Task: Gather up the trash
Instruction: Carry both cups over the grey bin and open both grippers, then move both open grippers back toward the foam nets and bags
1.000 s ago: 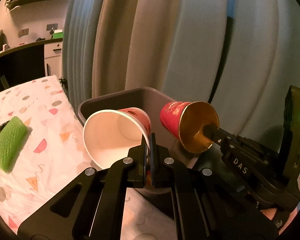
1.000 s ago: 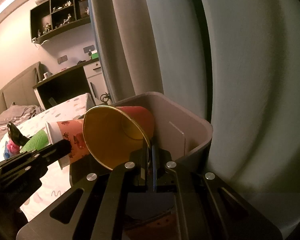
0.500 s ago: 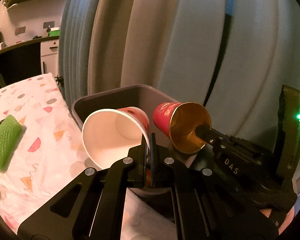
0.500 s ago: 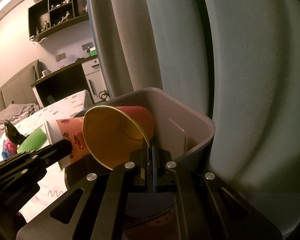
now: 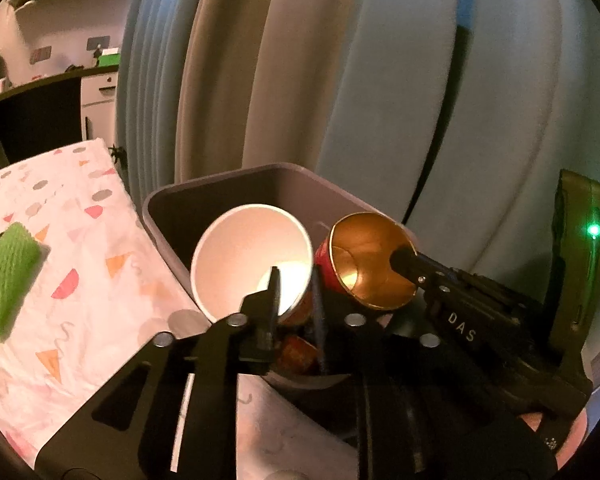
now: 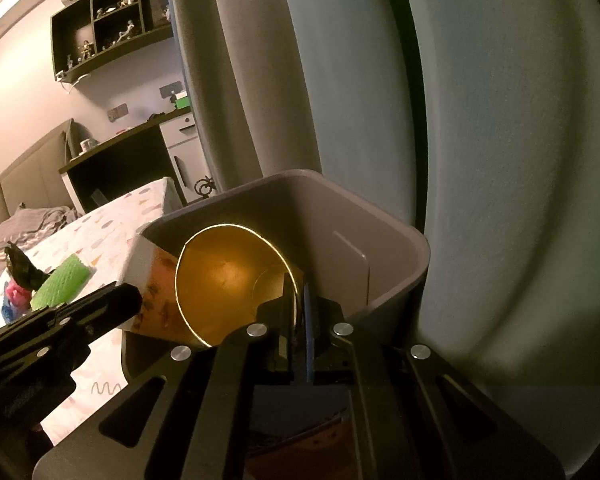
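Note:
A grey bin (image 5: 220,184) stands past the table's edge, under both grippers. My left gripper (image 5: 296,292) hangs over it and its jaws are opening. The rim of a white-lined red paper cup (image 5: 244,252) still sits between them, and the pads stand clear of it. The cup's mouth faces the camera as it tips into the bin. Beside it is a gold-lined red cup (image 5: 364,256), with my right gripper (image 6: 298,296) shut on its rim (image 6: 224,276) above the bin's wall (image 6: 380,240). The left gripper (image 6: 124,300) appears at the lower left of the right wrist view.
A green sponge (image 5: 4,280) lies on the patterned tablecloth (image 5: 80,260) to the left. Pale curtains (image 5: 340,80) hang close behind the bin. In the right wrist view, a small pink and dark toy (image 6: 16,280) sits near the sponge. More red trash lies inside the bin.
The left jaws have parted from their grip on the white-lined cup. That cup has swung so its mouth faces the camera and has sunk toward the bin. The right gripper still holds the gold-lined cup.

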The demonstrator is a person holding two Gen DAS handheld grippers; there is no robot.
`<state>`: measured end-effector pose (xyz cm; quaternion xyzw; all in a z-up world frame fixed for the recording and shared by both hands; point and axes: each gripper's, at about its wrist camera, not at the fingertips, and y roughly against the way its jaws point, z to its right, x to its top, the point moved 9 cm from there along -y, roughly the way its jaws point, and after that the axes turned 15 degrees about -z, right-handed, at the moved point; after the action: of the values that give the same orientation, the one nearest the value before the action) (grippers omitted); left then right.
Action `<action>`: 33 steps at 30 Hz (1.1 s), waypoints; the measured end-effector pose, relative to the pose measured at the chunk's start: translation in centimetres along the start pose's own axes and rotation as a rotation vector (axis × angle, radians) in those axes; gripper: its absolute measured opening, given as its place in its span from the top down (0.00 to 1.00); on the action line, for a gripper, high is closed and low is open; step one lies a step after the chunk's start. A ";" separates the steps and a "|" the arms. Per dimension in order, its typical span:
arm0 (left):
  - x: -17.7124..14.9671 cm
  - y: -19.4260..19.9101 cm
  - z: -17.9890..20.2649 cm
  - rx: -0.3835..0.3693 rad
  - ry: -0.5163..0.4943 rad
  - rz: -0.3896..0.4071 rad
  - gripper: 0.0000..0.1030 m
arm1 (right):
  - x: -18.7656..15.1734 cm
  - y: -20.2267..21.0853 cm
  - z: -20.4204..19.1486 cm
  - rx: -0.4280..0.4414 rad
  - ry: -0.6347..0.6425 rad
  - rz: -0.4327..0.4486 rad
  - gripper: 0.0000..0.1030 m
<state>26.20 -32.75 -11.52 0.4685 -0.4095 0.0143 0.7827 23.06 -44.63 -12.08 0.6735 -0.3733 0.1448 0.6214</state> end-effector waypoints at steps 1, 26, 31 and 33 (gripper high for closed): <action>0.0 0.1 -0.2 0.001 0.006 0.002 0.63 | 0.0 0.0 0.0 -0.001 -0.001 0.000 0.96; -5.9 14.1 -12.7 0.414 0.256 0.166 0.12 | -0.2 5.8 -5.1 0.017 0.072 0.155 0.18; -7.8 17.0 -16.4 0.506 0.315 0.183 0.12 | -1.0 5.8 -9.7 0.069 0.150 0.154 0.18; -8.7 18.3 -17.9 0.524 0.341 0.191 0.12 | -1.3 5.6 -11.5 0.092 0.174 0.144 0.18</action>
<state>24.22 -6.07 -8.07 0.6043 -0.2970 0.2706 0.6880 21.46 -33.05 -6.72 0.6577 -0.3581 0.2641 0.6078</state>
